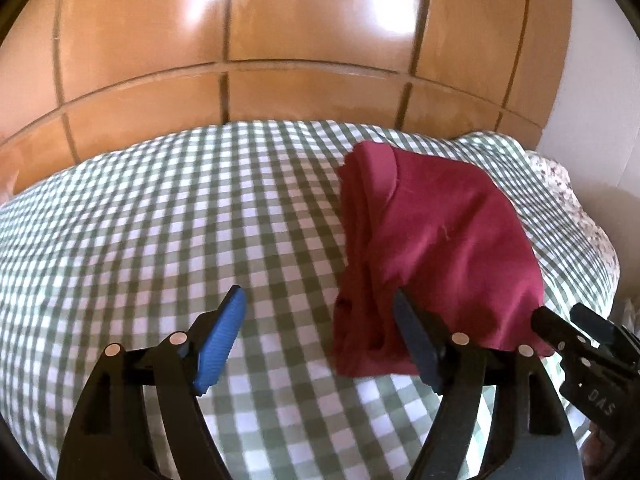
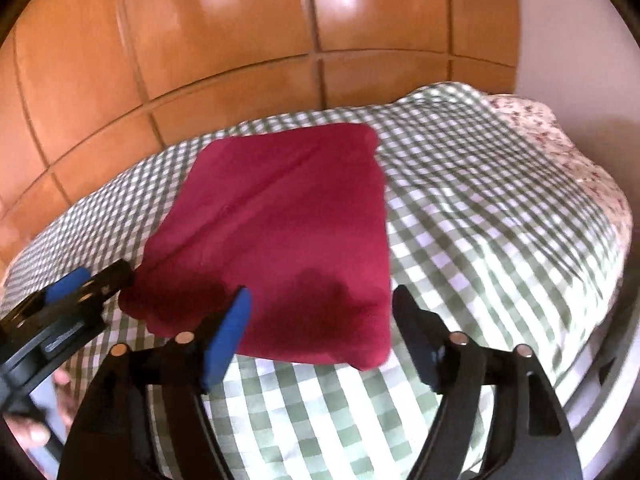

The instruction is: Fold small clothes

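Observation:
A folded dark red garment (image 1: pixel 436 248) lies on the green-and-white checked bed cover (image 1: pixel 160 220). In the right wrist view the garment (image 2: pixel 288 216) is a flat rectangle. My left gripper (image 1: pixel 320 300) is open and empty, its right finger over the garment's near left edge. My right gripper (image 2: pixel 322 300) is open and empty, just above the garment's near right corner. The right gripper's tip (image 1: pixel 560 328) shows at the right in the left wrist view. The left gripper (image 2: pixel 72 292) shows at the left in the right wrist view.
Orange wooden wardrobe panels (image 1: pixel 320 40) stand behind the bed. A floral pillow (image 2: pixel 560 140) lies at the bed's far right, by a white wall (image 2: pixel 592 60). The checked cover (image 2: pixel 500 200) spreads to the garment's right.

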Demonstrator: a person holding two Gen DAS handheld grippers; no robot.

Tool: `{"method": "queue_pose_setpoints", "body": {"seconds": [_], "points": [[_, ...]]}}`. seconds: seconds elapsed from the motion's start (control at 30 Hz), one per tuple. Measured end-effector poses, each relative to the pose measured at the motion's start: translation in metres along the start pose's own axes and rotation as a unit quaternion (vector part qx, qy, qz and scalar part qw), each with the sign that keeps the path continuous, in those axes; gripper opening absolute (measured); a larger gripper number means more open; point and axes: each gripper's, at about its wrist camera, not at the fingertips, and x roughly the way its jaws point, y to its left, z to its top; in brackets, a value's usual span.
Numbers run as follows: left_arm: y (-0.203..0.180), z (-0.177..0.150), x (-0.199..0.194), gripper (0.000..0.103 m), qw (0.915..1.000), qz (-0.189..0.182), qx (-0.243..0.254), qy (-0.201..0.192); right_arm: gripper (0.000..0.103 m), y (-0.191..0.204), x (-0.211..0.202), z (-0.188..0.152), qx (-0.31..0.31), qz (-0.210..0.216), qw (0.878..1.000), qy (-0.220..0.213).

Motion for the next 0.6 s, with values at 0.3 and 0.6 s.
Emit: {"method": "queue_pose_setpoints", "body": {"seconds": [0.3, 0.6], "points": [[0.018, -0.016, -0.042, 0.088, 0.9991, 0.023, -0.018, -0.031, 0.101, 0.019, -0.025, -0.009, -0.005, -0.049, 0.998, -0.042], [0.027, -0.026, -0.064, 0.091, 0.9974, 0.041, -0.025, -0.054, 0.101, 0.03, -0.034, -0.021, -0.012, -0.058, 0.997, -0.055]]}}
